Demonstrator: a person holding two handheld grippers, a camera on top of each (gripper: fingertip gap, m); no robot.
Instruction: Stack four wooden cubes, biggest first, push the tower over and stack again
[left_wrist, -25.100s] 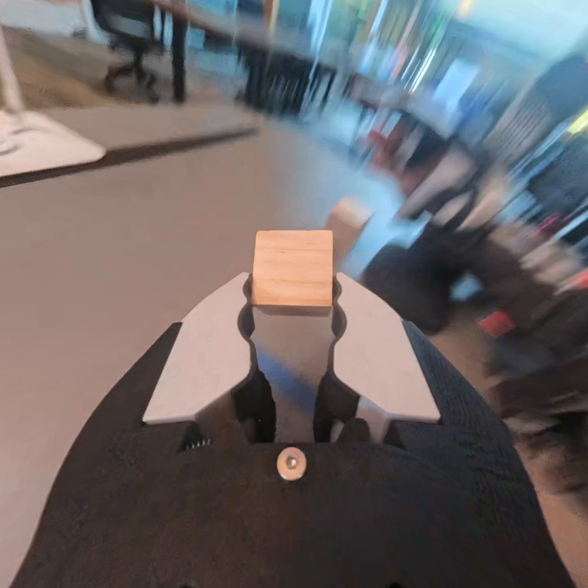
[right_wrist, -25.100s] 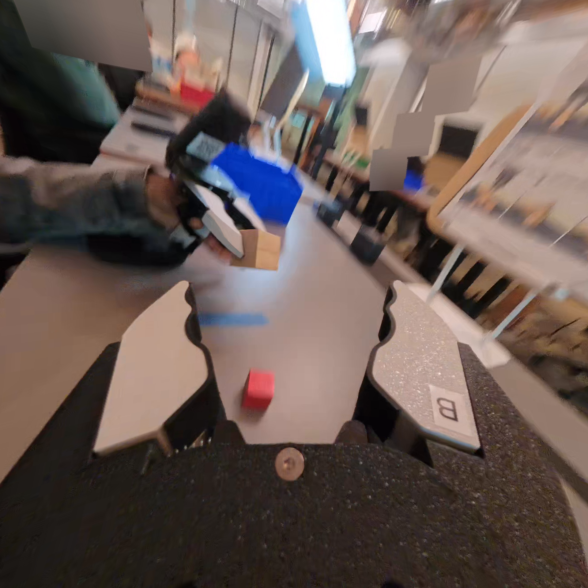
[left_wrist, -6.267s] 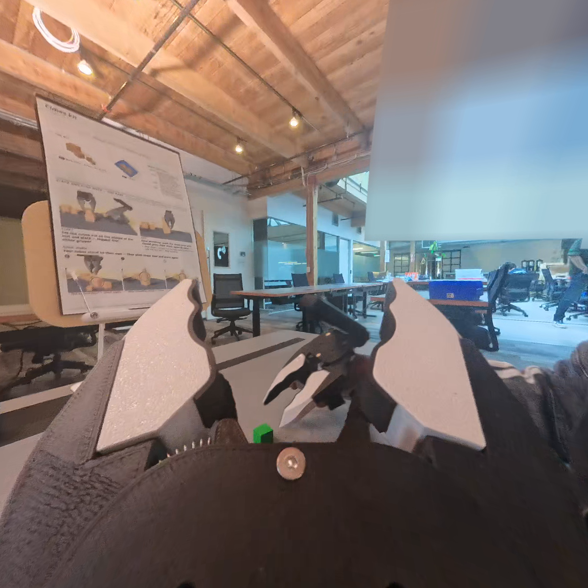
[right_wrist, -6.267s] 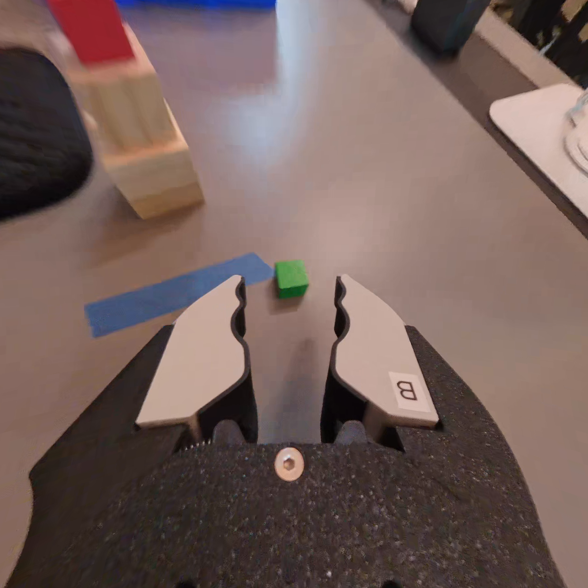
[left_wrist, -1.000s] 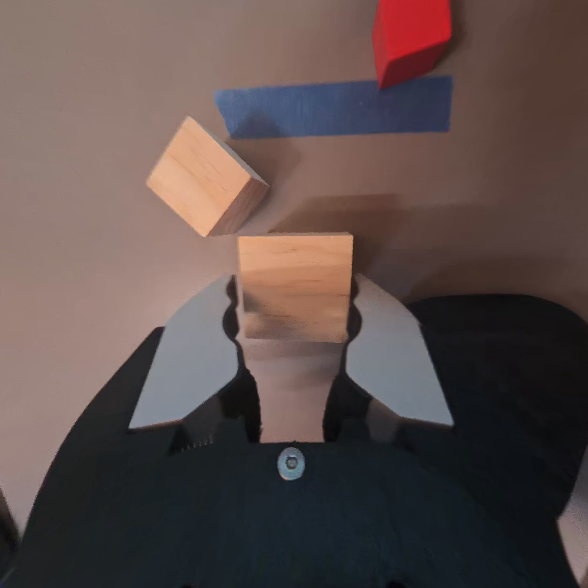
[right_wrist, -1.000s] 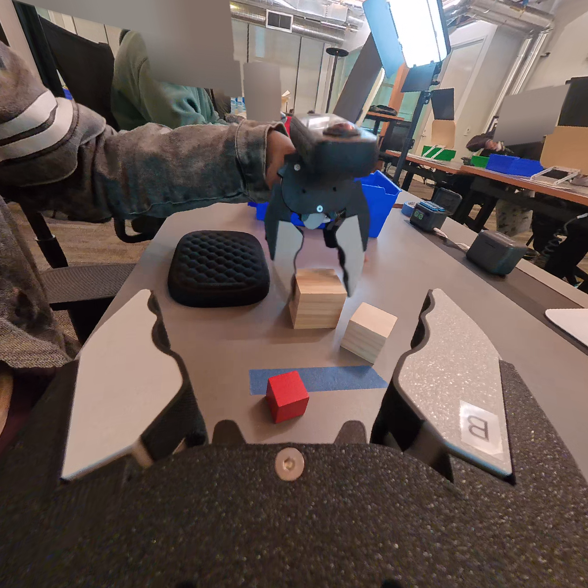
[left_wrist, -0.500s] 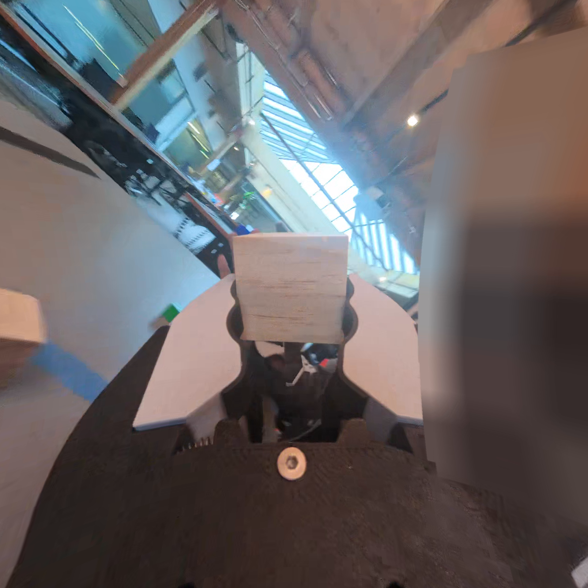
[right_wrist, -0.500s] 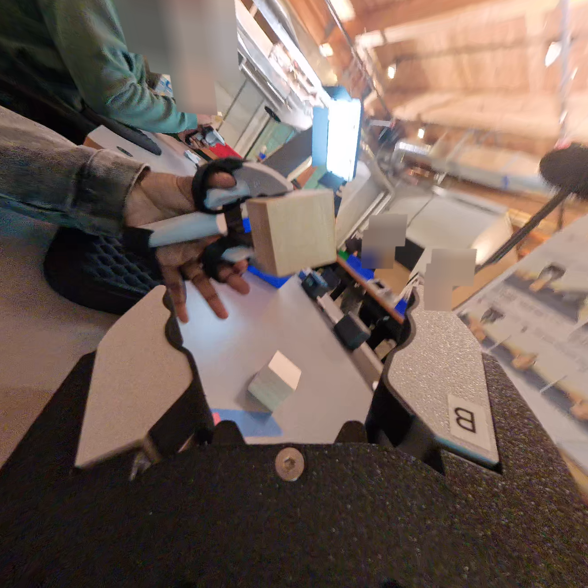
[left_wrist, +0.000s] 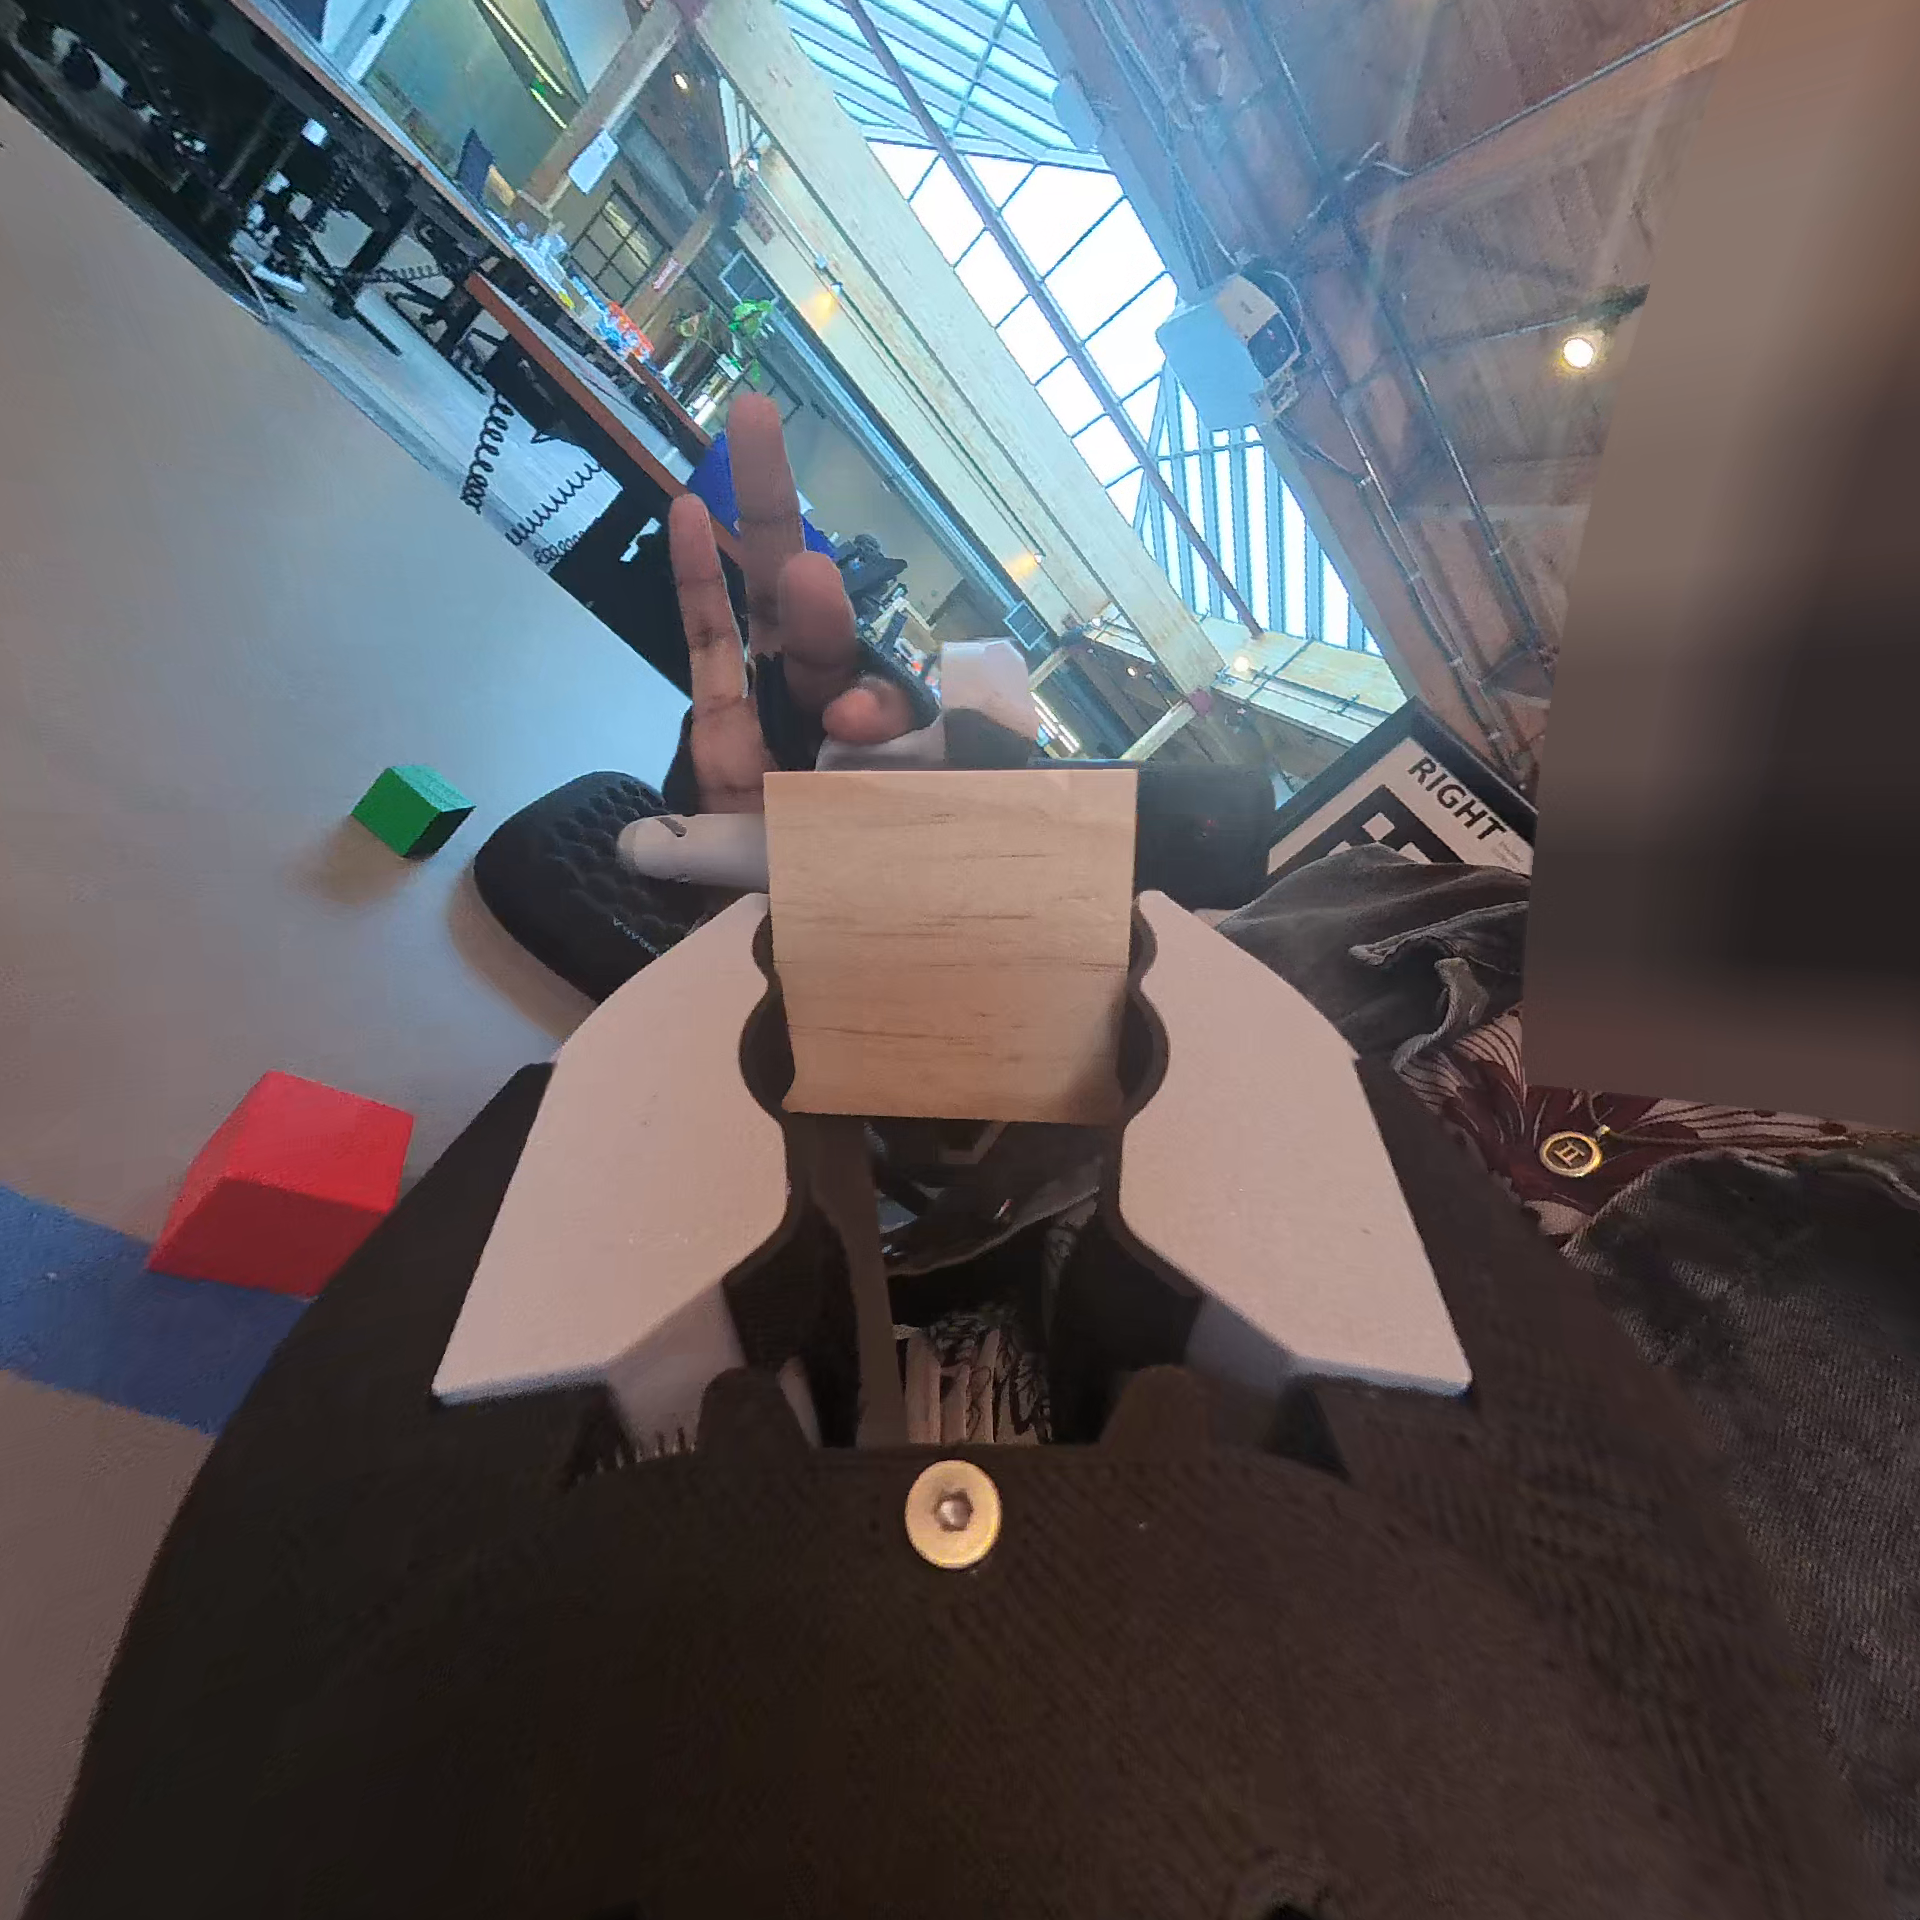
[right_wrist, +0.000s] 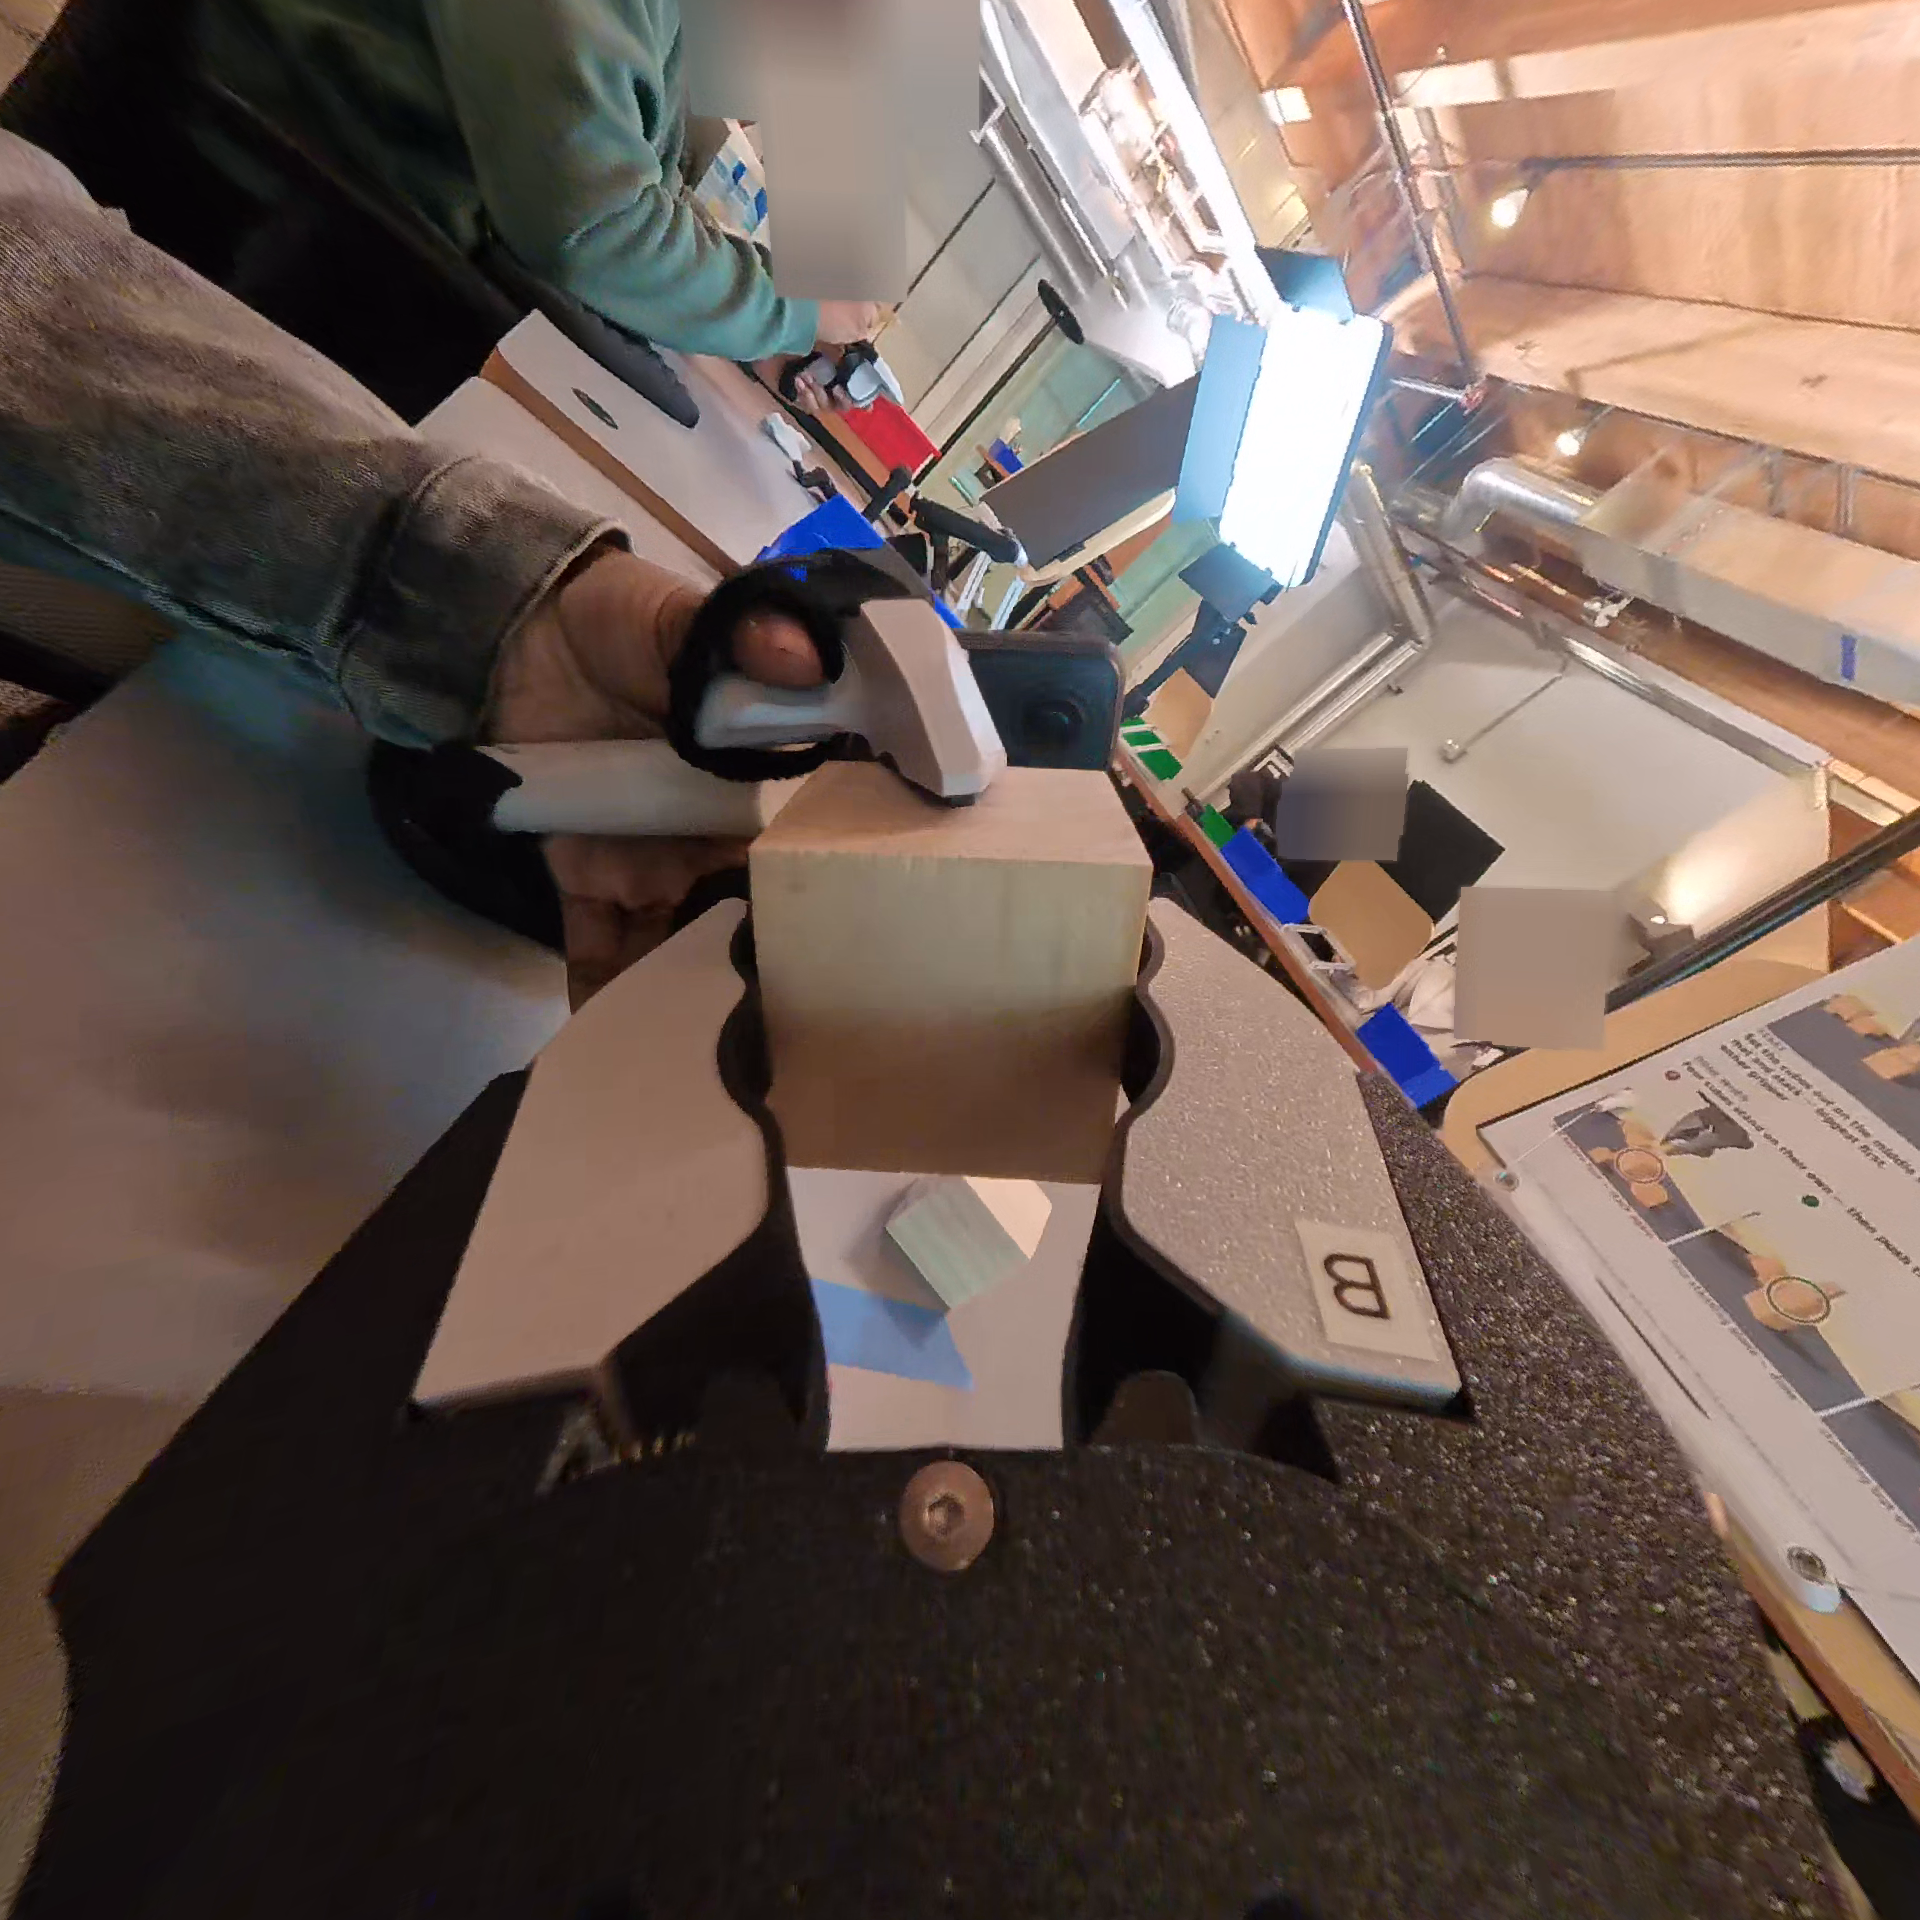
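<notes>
Both hand-held grippers pinch one large wooden cube in the air: left hand-held gripper (left_wrist: 951, 997) and right hand-held gripper (right_wrist: 940, 1013) each press its sides. Beyond, red cube (left_wrist: 286, 1179) and green cube (left_wrist: 410, 808) lie on the table (left_wrist: 208, 623).

Grey table (left_wrist: 208, 623) with green cube (left_wrist: 410, 809), red cube (left_wrist: 286, 1179), blue tape (left_wrist: 94, 1340), black pad (left_wrist: 582, 883).

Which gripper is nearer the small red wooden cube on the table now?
Left, probably. The red wooden cube lies just beside the left gripper; the right gripper sits beyond the held large plain wooden cube.
</notes>
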